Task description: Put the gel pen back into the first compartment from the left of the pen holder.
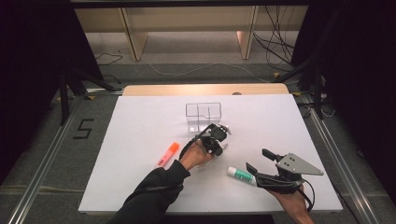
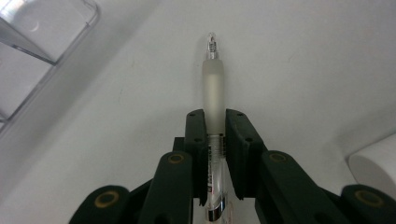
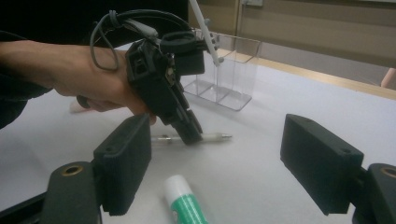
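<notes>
Left tool point(image 2: 215, 140) clamps pen point(image 2: 213, 88) (on table).

We are seeing an orange highlighter point(image 1: 168, 154) lying on the left part of the white table point(image 1: 140, 116), well apart from a green-and-white glue stick point(image 1: 242, 175) lying toward the near right. A clear divided box point(image 1: 203, 115) is standing upright farther back. Beyond the table we are making out a wooden shelf frame point(image 1: 133, 39), cables point(image 1: 275, 44) trailing over the floor, and a black numeral 5 point(image 1: 84, 128) marked on the floor at the left.
</notes>
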The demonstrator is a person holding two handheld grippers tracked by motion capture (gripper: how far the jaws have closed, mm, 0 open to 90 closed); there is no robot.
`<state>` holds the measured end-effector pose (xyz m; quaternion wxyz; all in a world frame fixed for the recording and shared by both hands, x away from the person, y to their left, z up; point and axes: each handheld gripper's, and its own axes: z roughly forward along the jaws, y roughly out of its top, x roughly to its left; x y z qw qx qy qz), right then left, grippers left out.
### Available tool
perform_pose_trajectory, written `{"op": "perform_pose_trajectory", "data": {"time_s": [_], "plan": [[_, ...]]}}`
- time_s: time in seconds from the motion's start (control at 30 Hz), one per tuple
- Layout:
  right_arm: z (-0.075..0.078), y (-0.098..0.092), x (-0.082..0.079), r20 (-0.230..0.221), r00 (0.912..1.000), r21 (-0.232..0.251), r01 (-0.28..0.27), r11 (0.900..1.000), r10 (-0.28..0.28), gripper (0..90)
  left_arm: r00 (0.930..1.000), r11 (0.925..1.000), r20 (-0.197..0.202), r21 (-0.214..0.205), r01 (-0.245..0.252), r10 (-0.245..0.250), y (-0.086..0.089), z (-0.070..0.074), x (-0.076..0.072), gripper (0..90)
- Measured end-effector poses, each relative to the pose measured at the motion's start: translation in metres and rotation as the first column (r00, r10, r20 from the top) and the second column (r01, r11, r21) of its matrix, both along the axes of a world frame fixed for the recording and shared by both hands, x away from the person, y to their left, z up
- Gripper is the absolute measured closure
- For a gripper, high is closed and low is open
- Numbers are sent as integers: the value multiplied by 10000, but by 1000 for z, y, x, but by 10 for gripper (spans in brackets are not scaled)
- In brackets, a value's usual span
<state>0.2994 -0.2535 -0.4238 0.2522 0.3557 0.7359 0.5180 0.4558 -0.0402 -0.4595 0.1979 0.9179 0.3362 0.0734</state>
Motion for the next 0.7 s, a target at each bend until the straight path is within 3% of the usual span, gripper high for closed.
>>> {"op": "perform_pose_trajectory", "data": {"time_s": [0.13, 0.23, 0.4, 0.43, 0.47, 0.7], "plan": [[0, 0, 0, -10, 10000, 17, -11, 10000, 11, 256, 9994, 9988, 335, -484, -21, 38, 9, 7, -1, 796], [0, 0, 0, -12, 10000, 15, -8, 10000, 8, 256, 9976, 9939, 657, -1092, -147, 219, 18, 14, -3, 796], [-1, 1, 1, -10, 10000, 14, -3, 10000, 3, 256, 9923, 9728, 1107, -2301, -282, 549, 36, 25, -7, 796], [-1, 1, 1, -3, 10000, 12, -9, 10000, 9, 256, 9889, 9638, 1289, -2639, -376, 739, 43, 30, -9, 795], [-1, 1, 1, -3, 10000, 12, -9, 10000, 9, 256, 9889, 9638, 1289, -2639, -376, 739, 43, 30, -9, 796], [-2, 1, 1, -50, 10000, 8, -40, 10000, 40, 256, 9714, 9303, 1926, -3616, -613, 1388, 63, 50, -8, 795]]}}
